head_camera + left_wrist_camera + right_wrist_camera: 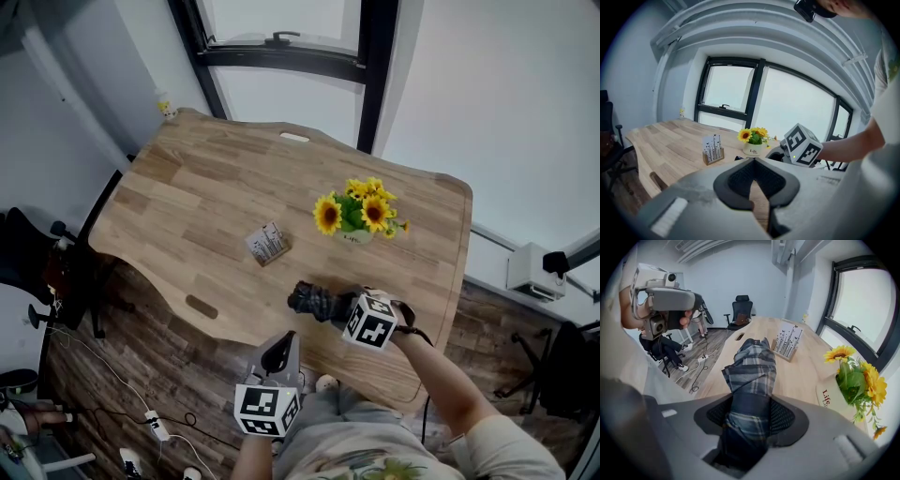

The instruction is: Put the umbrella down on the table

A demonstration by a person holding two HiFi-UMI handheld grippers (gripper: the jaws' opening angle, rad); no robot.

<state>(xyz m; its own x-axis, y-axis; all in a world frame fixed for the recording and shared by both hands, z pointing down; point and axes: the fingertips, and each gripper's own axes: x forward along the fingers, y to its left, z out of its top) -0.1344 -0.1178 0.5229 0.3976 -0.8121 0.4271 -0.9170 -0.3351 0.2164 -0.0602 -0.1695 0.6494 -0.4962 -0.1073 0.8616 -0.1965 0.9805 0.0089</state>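
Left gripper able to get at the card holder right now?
Likely yes. The left gripper holds nothing, and only bare table lies between it and the card holder; the right gripper, gripping the umbrella, sits off to the side.

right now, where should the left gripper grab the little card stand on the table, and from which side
Take the card stand by its wooden base, coming down from above with the jaws straddling the cards across the base's narrow width. The base is a low solid block flat on the table; the upright cards look thin and would probably bend or slip out.
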